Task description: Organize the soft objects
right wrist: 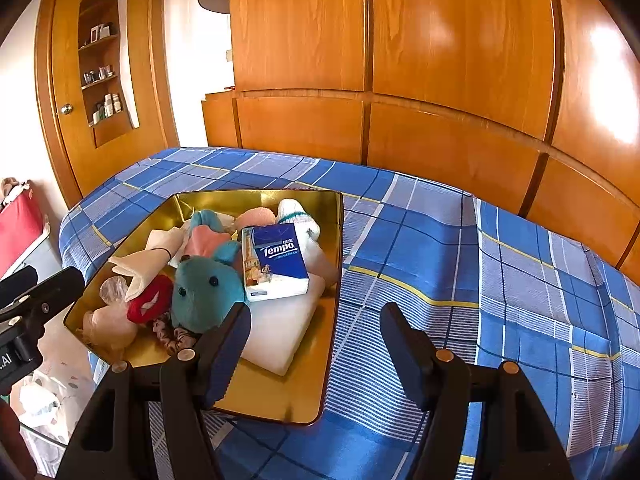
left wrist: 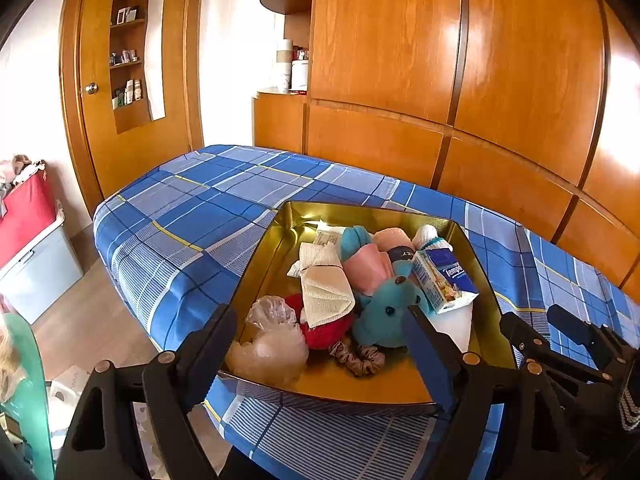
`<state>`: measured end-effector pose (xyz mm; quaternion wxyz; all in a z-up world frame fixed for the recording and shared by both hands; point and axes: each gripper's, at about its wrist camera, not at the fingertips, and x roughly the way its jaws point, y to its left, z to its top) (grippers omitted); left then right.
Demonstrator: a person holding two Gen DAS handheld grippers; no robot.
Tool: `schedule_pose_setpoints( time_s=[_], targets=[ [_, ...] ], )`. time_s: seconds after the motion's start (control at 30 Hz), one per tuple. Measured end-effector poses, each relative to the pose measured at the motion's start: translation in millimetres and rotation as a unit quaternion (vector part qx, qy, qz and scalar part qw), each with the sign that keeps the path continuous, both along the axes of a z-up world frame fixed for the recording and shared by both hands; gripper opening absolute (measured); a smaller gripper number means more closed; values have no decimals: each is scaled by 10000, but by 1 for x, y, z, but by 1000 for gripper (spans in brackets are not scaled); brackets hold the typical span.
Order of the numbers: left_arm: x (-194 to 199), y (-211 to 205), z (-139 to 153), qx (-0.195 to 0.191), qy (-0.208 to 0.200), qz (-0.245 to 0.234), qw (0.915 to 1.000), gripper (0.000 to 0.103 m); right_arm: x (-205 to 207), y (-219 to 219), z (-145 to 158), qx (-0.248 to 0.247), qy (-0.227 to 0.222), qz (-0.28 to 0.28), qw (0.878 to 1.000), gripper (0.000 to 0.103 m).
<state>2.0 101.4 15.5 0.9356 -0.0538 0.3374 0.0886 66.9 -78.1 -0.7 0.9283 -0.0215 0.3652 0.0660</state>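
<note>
A gold tin tray (left wrist: pixel 264 248) (right wrist: pixel 320 360) lies on the blue plaid bed. It holds a teal plush toy (left wrist: pixel 386 312) (right wrist: pixel 204 292), a red plush (left wrist: pixel 328 330) (right wrist: pixel 146 306), a white cloth (left wrist: pixel 326 286) (right wrist: pixel 148 264), a Tempo tissue pack (left wrist: pixel 442 278) (right wrist: pixel 274 262), a scrunchie (left wrist: pixel 358 358) (right wrist: pixel 176 336), a crumpled plastic bag (left wrist: pixel 268 340) (right wrist: pixel 106 322), pink and white socks (left wrist: pixel 370 266) (right wrist: pixel 298 216) and a white foam block (right wrist: pixel 280 328). My left gripper (left wrist: pixel 320 336) is open above the tray's near edge. My right gripper (right wrist: pixel 316 320) is open over the tray's right rim.
The bed (left wrist: pixel 192 216) (right wrist: pixel 480 264) runs along a wooden wardrobe wall (left wrist: pixel 440 80). A red and grey storage box (left wrist: pixel 28 240) stands on the floor at the left. The right gripper also shows in the left wrist view (left wrist: pixel 568 344), and the left one in the right wrist view (right wrist: pixel 32 296).
</note>
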Motion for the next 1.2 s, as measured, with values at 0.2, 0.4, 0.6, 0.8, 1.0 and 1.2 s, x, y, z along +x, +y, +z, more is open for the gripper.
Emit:
schedule_pose_setpoints(
  time_s=[0.2,0.4,0.6,0.8,1.0,1.2],
  targets=[
    [0,0,0,-12,11,-7,10000,84,-1,-1,-1,23,-3,11,10000,68],
    [0,0,0,-5,12,-6,10000,84,-1,-1,-1,37,-2,20,10000,68],
    [0,1,0,-7,14,-7,10000,85,-2,0,-1,46,-3,17,10000,68],
    [-1,1,-1,1,34,-6,10000,85,-2,0,-1,52,7,8,10000,68],
    [-1,0,-2,13,54,-8,10000,85,-3,-1,0,71,3,-18,10000,68],
    [-2,-1,0,34,29,-30,10000,87,-3,-2,0,81,3,-21,10000,68]
  ],
)
